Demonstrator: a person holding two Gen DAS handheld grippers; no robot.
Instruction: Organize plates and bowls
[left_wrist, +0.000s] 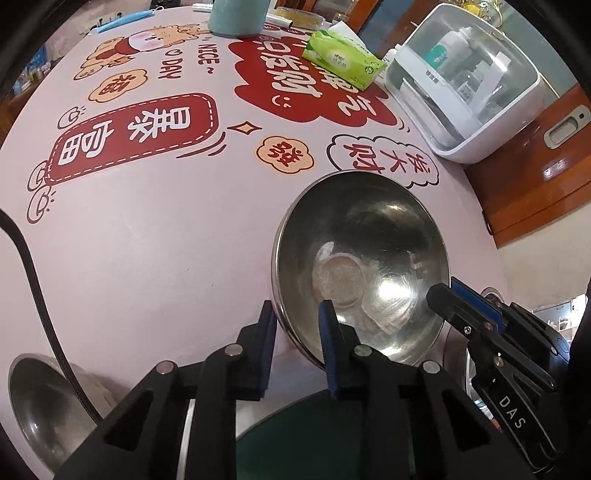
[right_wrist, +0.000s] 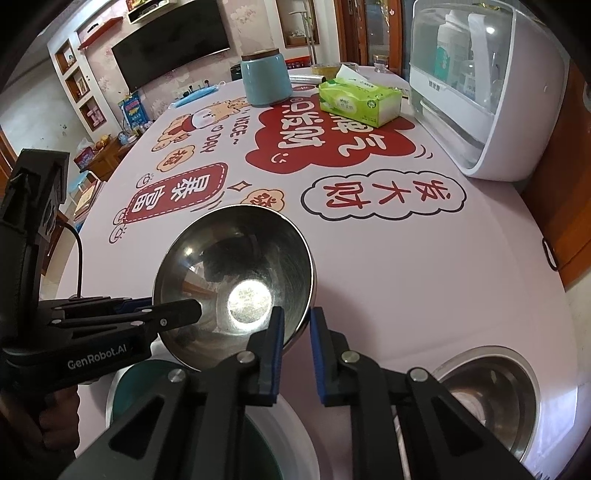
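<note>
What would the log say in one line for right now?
left tongs: shut on steel bowl rim | right tongs: shut on opposite rim | bowl: tilted above green plate | other steel bowl: on table

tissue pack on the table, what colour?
Light green with white print; the tissue pack shows best in the right wrist view.

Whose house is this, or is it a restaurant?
Probably a home's living and dining room: a wall-mounted TV, a cartoon-printed tablecloth and a tissue pack on the dining table.
</note>
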